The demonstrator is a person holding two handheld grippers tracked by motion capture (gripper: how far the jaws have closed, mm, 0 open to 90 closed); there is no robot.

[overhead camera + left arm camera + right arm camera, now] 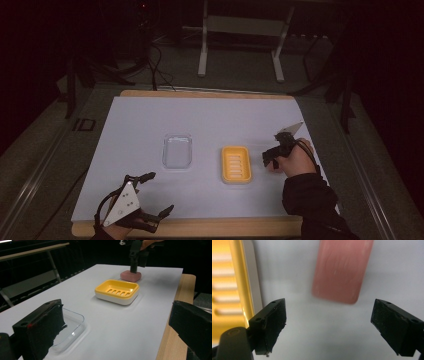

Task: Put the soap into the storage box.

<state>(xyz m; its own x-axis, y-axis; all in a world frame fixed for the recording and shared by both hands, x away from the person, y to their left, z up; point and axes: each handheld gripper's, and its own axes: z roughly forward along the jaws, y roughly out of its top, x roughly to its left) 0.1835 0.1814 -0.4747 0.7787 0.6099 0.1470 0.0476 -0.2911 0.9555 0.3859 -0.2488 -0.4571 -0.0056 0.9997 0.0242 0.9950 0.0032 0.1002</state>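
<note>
Right gripper (pixel 270 160) poised over a pink soap bar (pixel 342 270), jaws spread wide with nothing between them. Soap bar lying flat on the white mat (pixel 210 115), just beside the yellow soap dish (pixel 236 164) and apart from it. Left gripper (pixel 159 192) near the front edge of the mat, jaws likewise parted and empty, close to a clear plastic tray (pixel 177 150).

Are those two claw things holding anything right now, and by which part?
Nothing is held. The right gripper hangs open above the pink soap; the left gripper is open too.
</note>
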